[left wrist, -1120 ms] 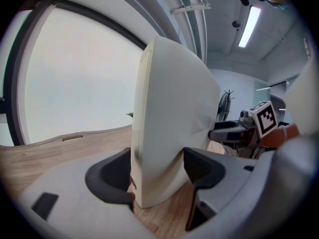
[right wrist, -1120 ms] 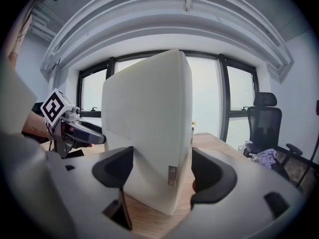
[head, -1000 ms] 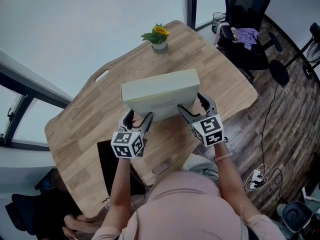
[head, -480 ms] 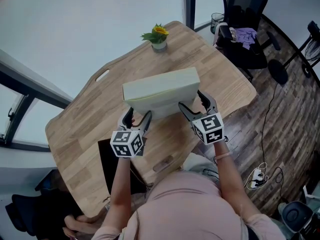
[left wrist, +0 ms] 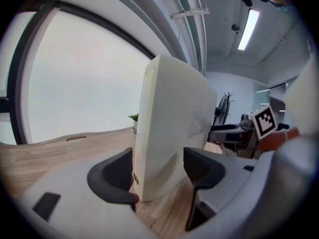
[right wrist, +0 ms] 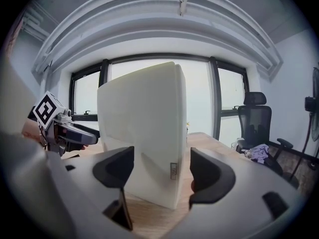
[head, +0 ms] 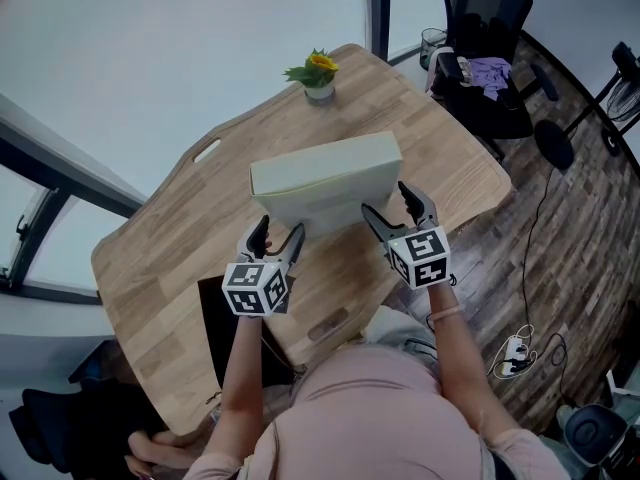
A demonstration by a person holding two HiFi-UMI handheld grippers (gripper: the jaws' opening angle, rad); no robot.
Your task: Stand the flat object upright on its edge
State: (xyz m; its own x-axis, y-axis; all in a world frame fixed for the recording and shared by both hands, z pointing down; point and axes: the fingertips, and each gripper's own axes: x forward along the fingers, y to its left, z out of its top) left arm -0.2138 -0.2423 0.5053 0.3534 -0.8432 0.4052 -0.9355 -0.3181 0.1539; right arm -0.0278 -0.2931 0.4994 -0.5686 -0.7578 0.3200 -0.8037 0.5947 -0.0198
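Note:
A flat, pale cream box (head: 325,180) stands upright on its long edge in the middle of the wooden table (head: 180,238). My left gripper (head: 277,240) straddles its near left end. In the left gripper view both fingers lie against the faces of the box (left wrist: 169,133), so it is shut on it. My right gripper (head: 398,208) straddles the near right end. In the right gripper view its left finger (right wrist: 117,171) overlaps the box (right wrist: 142,133), while a thin gap shows at the right finger (right wrist: 209,176). It is open.
A small potted yellow flower (head: 318,71) stands at the table's far edge. A black office chair (head: 490,38) with purple cloth is at the far right. Cables and a power strip (head: 512,353) lie on the wood floor. A dark object (head: 215,333) sits at the near table edge.
The box has shifted very slightly toward the far right of the table. Both grippers stay at its two ends.

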